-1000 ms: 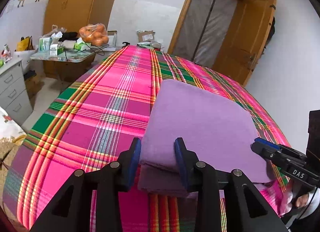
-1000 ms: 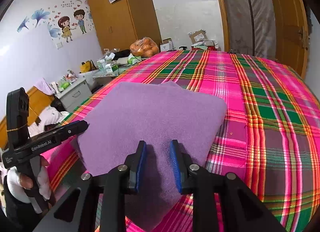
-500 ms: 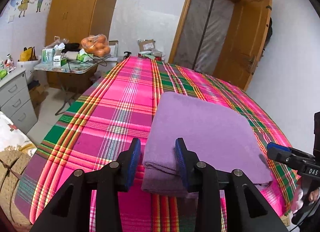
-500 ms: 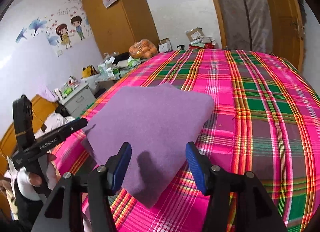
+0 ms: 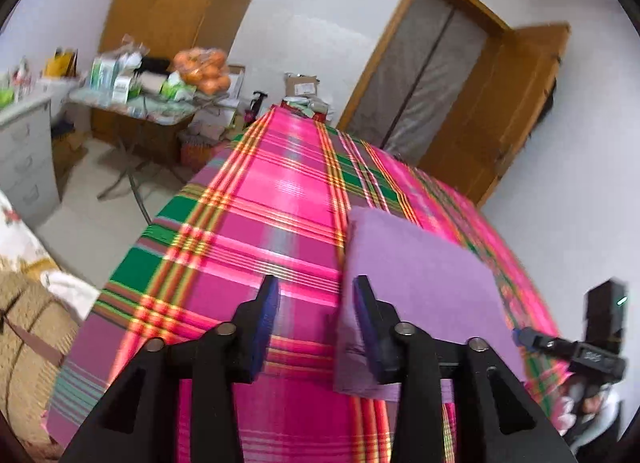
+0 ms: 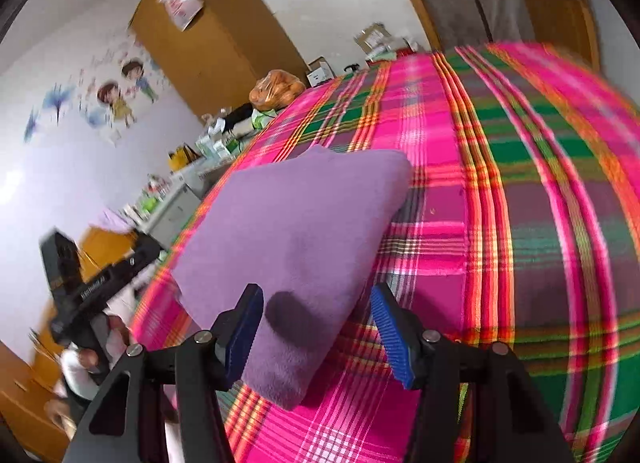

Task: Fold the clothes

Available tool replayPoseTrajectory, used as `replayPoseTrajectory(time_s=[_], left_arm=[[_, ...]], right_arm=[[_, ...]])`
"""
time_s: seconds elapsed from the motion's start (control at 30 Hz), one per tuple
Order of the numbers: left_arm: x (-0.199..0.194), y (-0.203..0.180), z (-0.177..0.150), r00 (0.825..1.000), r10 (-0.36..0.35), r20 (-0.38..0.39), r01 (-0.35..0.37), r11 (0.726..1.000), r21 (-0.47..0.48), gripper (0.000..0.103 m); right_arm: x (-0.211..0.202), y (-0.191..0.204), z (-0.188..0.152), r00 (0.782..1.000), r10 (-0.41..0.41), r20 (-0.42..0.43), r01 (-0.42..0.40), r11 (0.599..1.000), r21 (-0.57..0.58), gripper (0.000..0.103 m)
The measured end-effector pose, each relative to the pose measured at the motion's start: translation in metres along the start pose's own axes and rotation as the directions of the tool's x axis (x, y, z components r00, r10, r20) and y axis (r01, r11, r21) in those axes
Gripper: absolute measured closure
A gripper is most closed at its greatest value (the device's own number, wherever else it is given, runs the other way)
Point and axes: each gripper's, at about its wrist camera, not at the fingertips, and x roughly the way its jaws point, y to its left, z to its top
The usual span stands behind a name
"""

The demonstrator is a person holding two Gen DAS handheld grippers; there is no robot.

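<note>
**Folded purple garment on plaid bed, both grippers free**

Left wrist view: left gripper (image 5: pixel 316 323) held with its fingers apart, nothing between them but plaid bedspread (image 5: pixel 260 231). The folded purple garment (image 5: pixel 420 295) lies flat on the spread, its left edge just beside the right-hand finger; whether they touch I cannot tell. Wide bare plaid to the left of the garment and beyond it, up to the far end of the bed. Right gripper (image 5: pixel 560 347) shows at the bed's right edge; it carries a small label, too blurred to read. A cluttered side table (image 5: pixel 160 103) and a bag of oranges (image 5: pixel 204 67) stand past the bed's far corner.

Right wrist view: right gripper (image 6: pixel 316 327) spread wide, hovering over the near corner of the garment (image 6: pixel 296 231), gripping nothing. Garment sits near the bed's left edge; broad open plaid (image 6: pixel 520 203) to its right. The left gripper (image 6: pixel 104 283) bears white lettering, blurred beyond reading. Cartoon wall stickers (image 6: pixel 116 99); wardrobe (image 6: pixel 216 31) with a printed white bag (image 6: pixel 180 3), print illegible.
</note>
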Motion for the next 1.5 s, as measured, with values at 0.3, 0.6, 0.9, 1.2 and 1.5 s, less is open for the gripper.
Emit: replayPoseTrajectory(time_s=[0.3,0.6,0.9,1.2,1.5], left_arm=[[0.033,-0.009,0.003,0.964,-0.219,-0.151,0.209,0.975,-0.079,0.042],[0.063,-0.015,-0.008,0.926,-0.280,-0.252,0.243,0.956,-0.166,0.042],[0.055,-0.014,-0.015,0.893,-0.359,-0.273,0.301,0.925,-0.231,0.042],[0.078,-0.026,0.000,0.873,-0.367,-0.321,0.288,0.920,-0.266,0.042],[0.070,-0.015,-0.004,0.877,-0.400,-0.266,0.317,0.898,-0.307,0.054]], right_arm=[[0.015,-0.017,0.002,0.997,0.056,-0.051,-0.051,0.995,0.091,0.045],[0.025,-0.014,0.007,0.995,0.071,-0.063,-0.065,0.993,0.095,0.045],[0.036,-0.008,0.012,0.989,0.113,-0.098,-0.099,0.986,0.137,0.043],[0.048,-0.003,0.018,0.990,0.110,-0.091,-0.097,0.986,0.138,0.043],[0.047,-0.005,0.015,0.991,0.095,-0.090,-0.081,0.986,0.148,0.053]])
